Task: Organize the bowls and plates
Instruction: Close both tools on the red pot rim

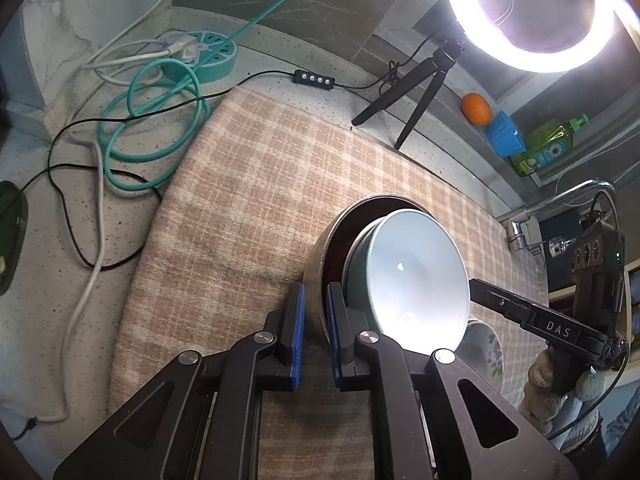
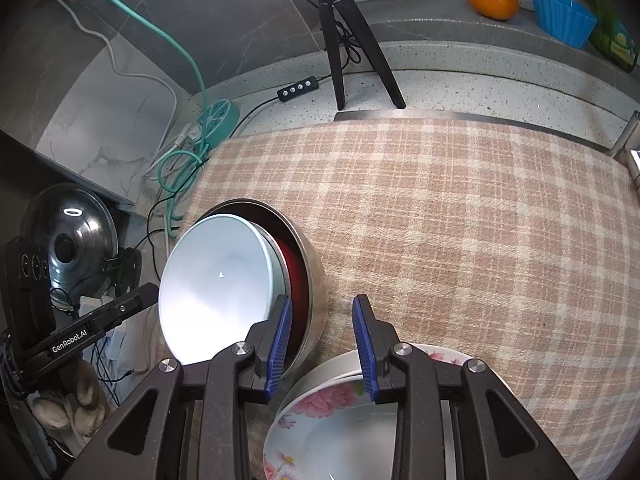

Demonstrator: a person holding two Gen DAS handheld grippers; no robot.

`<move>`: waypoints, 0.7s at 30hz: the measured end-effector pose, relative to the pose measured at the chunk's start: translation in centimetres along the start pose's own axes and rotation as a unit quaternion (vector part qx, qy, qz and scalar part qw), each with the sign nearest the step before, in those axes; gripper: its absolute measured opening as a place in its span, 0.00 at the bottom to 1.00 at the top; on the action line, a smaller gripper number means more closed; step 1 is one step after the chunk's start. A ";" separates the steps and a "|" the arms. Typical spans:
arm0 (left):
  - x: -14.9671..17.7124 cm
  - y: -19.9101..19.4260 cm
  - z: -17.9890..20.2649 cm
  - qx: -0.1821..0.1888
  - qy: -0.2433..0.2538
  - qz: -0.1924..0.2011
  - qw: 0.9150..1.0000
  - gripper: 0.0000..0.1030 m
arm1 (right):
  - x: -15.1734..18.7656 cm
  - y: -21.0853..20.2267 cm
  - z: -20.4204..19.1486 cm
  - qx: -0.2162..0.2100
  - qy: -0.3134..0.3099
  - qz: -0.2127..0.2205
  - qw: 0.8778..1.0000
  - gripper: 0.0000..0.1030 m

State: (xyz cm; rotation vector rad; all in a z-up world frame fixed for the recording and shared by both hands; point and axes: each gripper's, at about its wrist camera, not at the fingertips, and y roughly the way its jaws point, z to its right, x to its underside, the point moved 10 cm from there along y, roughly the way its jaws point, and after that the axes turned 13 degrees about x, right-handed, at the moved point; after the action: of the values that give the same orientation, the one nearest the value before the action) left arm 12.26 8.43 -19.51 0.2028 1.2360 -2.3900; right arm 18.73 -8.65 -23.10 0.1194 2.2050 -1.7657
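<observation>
Two bowls nest on the checked cloth point(image 2: 460, 208): the left gripper point(image 1: 316, 320) has its jaws clenched on the steel bowl's point(image 1: 314, 276) rim, the pale blue bowl point(image 1: 412, 276) tilted inside; the right gripper point(image 2: 320, 344) stands released above floral plates point(image 2: 316, 408); a tripod point(image 2: 348, 36) is beyond.

Left tongs point(image 1: 316, 322): jaws narrowly parted, straddling the steel bowl point(image 1: 320, 256) rim. Right tongs point(image 2: 320, 344): jaws wide apart, empty, just right of that bowl.
</observation>
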 end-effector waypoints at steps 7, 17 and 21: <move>0.0 0.5 -0.3 0.001 0.001 -0.005 1.000 0.09 | 0.2 1.1 0.1 -0.012 0.010 -0.018 1.000 0.28; 0.2 1.1 -0.1 -0.001 0.009 -0.010 1.000 0.09 | -0.2 1.2 -0.4 -0.017 0.007 -0.018 1.000 0.27; 0.4 1.5 -0.2 -0.002 0.008 -0.015 1.000 0.09 | -0.2 1.2 -0.4 -0.019 0.009 -0.018 1.000 0.24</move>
State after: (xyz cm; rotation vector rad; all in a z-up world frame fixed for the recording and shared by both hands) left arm 12.54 7.75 -20.86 0.2031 1.2590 -2.4154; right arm 19.14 -7.94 -24.09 0.0872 2.2656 -1.7463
